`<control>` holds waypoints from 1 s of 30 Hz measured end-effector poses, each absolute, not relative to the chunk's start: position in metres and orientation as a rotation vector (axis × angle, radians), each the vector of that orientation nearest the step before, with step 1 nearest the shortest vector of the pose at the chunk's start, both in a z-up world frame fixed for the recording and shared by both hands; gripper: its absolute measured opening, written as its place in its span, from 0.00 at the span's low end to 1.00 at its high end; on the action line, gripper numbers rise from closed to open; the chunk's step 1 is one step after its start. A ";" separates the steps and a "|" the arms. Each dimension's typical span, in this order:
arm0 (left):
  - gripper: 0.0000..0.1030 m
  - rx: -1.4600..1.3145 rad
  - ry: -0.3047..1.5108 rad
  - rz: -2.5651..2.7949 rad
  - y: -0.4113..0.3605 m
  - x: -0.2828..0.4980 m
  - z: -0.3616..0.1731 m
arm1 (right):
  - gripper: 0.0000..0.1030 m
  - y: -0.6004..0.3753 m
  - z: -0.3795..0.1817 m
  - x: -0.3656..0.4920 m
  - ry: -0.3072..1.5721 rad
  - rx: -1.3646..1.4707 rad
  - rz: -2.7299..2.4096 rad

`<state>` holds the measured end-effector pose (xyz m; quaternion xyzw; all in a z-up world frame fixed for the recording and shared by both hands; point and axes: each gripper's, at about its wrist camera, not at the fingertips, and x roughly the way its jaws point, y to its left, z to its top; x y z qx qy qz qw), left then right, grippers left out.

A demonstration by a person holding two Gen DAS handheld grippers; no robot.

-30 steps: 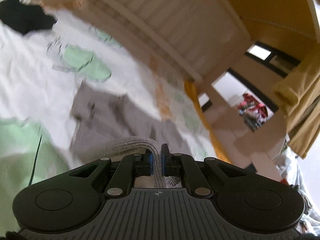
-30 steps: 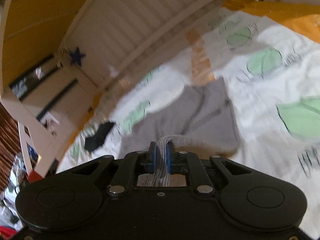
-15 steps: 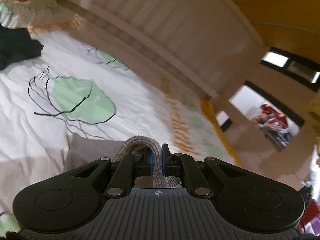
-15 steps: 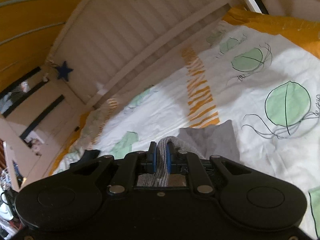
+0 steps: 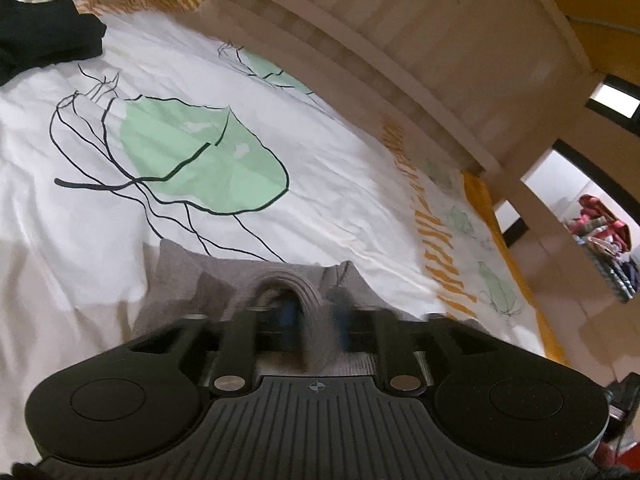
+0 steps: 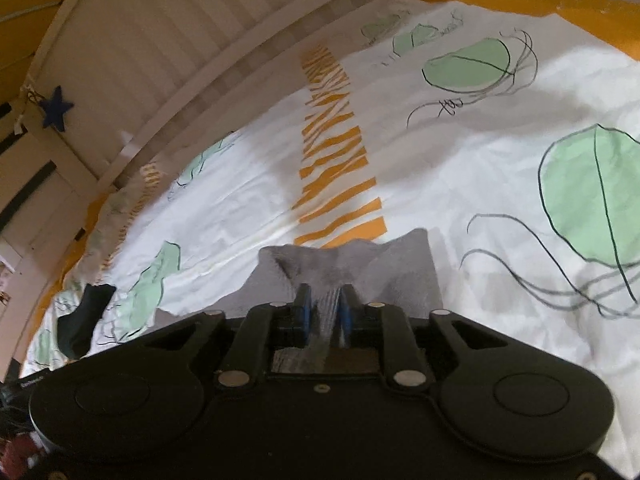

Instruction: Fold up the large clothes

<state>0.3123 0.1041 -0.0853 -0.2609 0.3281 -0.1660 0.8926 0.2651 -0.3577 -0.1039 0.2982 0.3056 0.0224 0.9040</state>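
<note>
grey knit garment (image 5: 308,292) between opening jaws of left gripper (image 5: 314,316) and right gripper (image 6: 325,312), pads letting go | rest lies on bedsheet (image 5: 320,184) | fold laid, release under way; further folds likely left

Left hand-held gripper (image 5: 312,316): pitched downward, black body filling the lower part of its wrist view. Jaws opening; blue pads blurred, standing apart with a gap on either side of the grey ribbed fabric (image 5: 288,288) that arches up between them.

Right hand-held gripper (image 6: 326,314): also pitched downward. Jaws opening; blue pads parted, a grey ribbed strip between them, pads close beside it. Cannot tell whether they touch it. No hand or sleeve visible in either view.
</note>
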 end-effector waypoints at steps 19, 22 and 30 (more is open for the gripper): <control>0.82 0.070 0.583 -0.450 0.000 0.227 -0.080 | 0.68 -0.228 -0.079 0.207 0.552 0.043 0.248; 0.82 0.161 0.592 -0.424 -0.009 0.231 -0.095 | 0.68 -0.204 -0.082 0.214 0.545 -0.053 0.265; 1.00 0.042 0.659 -0.385 0.019 0.258 -0.118 | 0.81 -0.228 -0.119 0.285 0.664 -0.039 0.109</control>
